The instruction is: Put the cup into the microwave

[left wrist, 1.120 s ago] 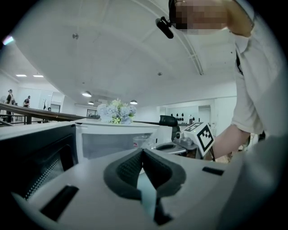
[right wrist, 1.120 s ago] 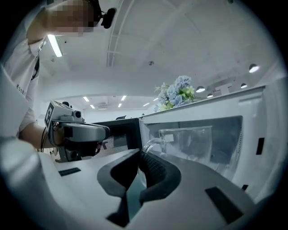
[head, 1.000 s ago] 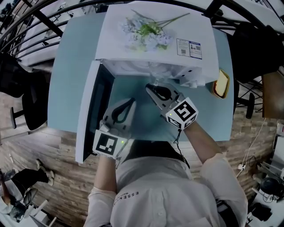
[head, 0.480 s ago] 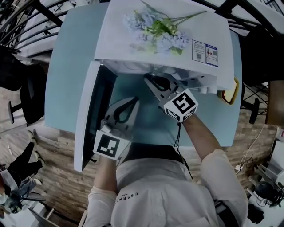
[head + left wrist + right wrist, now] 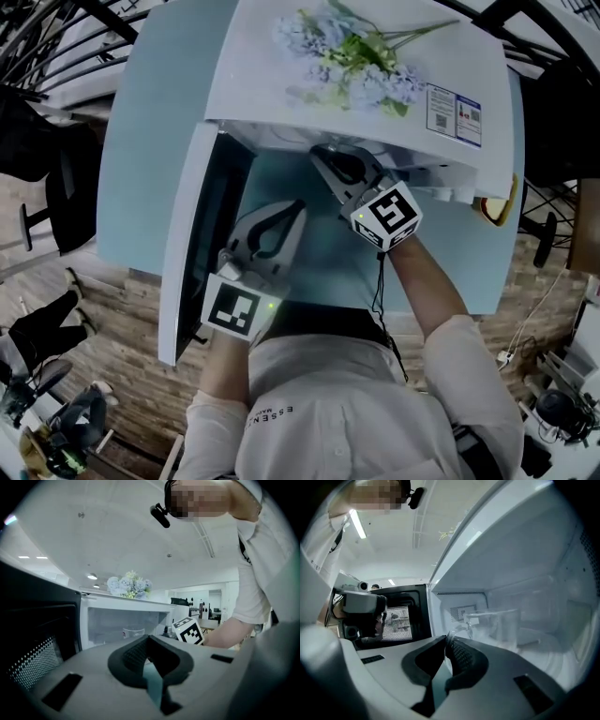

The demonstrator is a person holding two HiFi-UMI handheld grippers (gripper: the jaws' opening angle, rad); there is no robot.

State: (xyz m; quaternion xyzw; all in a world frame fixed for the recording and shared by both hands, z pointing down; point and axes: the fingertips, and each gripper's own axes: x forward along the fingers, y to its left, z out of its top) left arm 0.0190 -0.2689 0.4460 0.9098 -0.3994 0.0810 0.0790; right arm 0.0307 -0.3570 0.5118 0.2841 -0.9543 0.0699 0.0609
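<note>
A clear glass cup (image 5: 499,626) sits inside the open white microwave (image 5: 281,103), over its glass turntable (image 5: 548,645); whether it rests on the plate I cannot tell. My right gripper (image 5: 448,641) is shut on the cup's handle (image 5: 458,631). In the head view the right gripper (image 5: 325,157) reaches under the microwave's top edge, which hides the cup. My left gripper (image 5: 292,208) hangs in front of the cavity, shut with nothing in it. From the left gripper view the cup (image 5: 134,633) shows in the cavity, past the left gripper (image 5: 149,640).
The microwave door (image 5: 192,239) stands wide open to the left, close beside the left gripper. A bunch of pale flowers (image 5: 352,61) lies on the microwave's top. The microwave stands on a teal table (image 5: 150,141). A yellow object (image 5: 498,202) sits at its right.
My right gripper has carried the cup forward and down, deeper into the microwave cavity. The left gripper has drifted a little toward the microwave, still shut.
</note>
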